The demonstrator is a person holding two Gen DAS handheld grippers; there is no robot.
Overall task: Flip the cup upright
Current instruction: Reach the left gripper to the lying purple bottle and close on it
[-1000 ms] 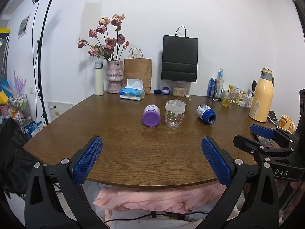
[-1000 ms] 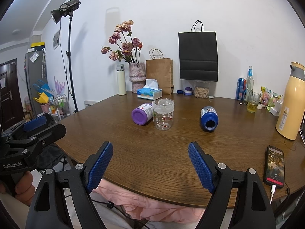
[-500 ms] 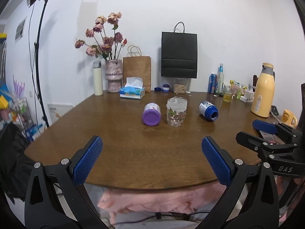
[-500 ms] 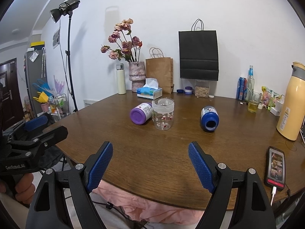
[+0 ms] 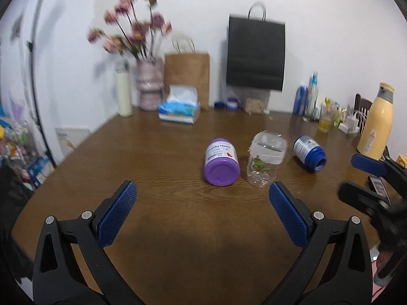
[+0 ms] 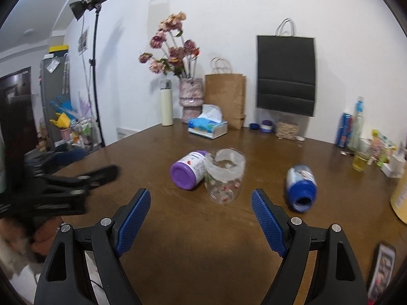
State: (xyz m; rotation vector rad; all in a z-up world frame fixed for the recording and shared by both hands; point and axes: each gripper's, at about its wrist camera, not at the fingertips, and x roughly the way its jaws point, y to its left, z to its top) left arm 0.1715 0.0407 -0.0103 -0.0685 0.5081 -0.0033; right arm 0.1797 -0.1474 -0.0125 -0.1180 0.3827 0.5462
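The flowers point(image 5: 132, 30) smear into soft streaks in the left wrist view, and the lamp stand point(image 5: 35, 58) beside them blurs to a pale arc. The right gripper point(image 5: 374, 185) at that picture's right edge is blurred and cut off, its fingertips unclear. In the right wrist view the left gripper point(image 6: 76, 178) is a dark smear at the left edge. The phone point(image 6: 382, 267) is clipped by the lower right rim, and the yellow flask point(image 6: 400, 198) shows only a sliver. Print on the purple jar point(image 5: 220, 162) is too soft to read fully.
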